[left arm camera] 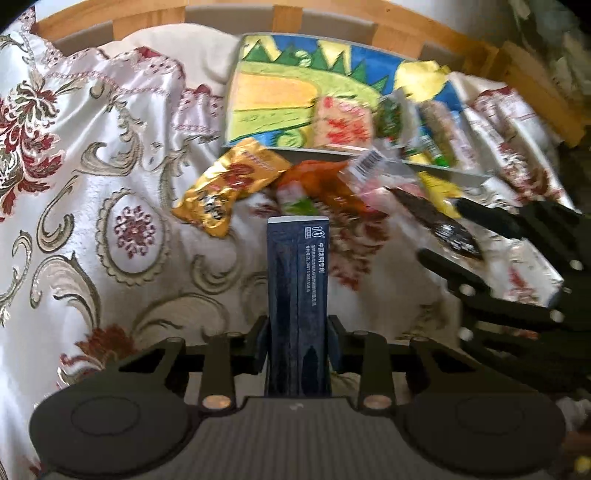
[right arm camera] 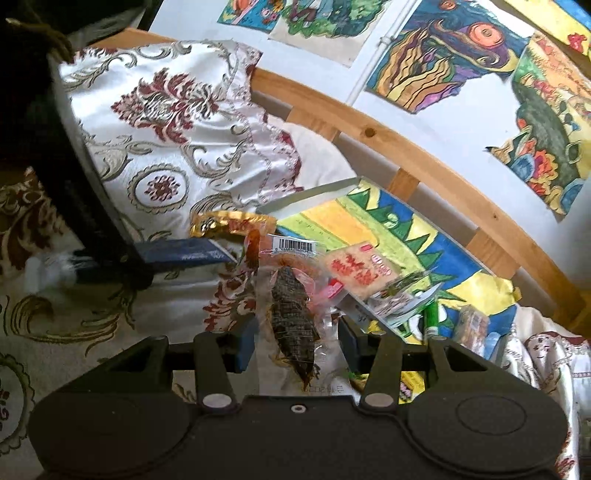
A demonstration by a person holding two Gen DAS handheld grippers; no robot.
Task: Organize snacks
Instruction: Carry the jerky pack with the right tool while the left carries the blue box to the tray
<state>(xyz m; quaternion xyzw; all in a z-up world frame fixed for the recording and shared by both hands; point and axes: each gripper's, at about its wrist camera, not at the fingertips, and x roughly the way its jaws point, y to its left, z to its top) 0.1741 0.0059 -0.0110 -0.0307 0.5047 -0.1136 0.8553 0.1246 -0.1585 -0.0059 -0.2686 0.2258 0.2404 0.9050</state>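
Nearest us, the left tool (left arm camera: 297,332) is clenched on a dark blue packet (left arm camera: 297,295), which stands upright between the pads, its printed end pointing away from the camera, above the floral bedcover (left arm camera: 92,184).

We list next the right tool (right arm camera: 295,343), with a clear packet (right arm camera: 291,317) holding a dark brown dried snack between its pads; the pads appear to press the wrapper's edges, barcode end farthest from us.

On the bedcover just beyond the blue packet we record a golden packet (left arm camera: 225,184) and an orange-red packet (left arm camera: 317,184), touching one another.

Behind them lies a painted board (left arm camera: 280,96) in yellow, green and blue, carrying a pale packet with red characters (left arm camera: 341,125) and further green and tan packets beside it, blurred.

A wooden bed rail (left arm camera: 443,33) borders the far side.
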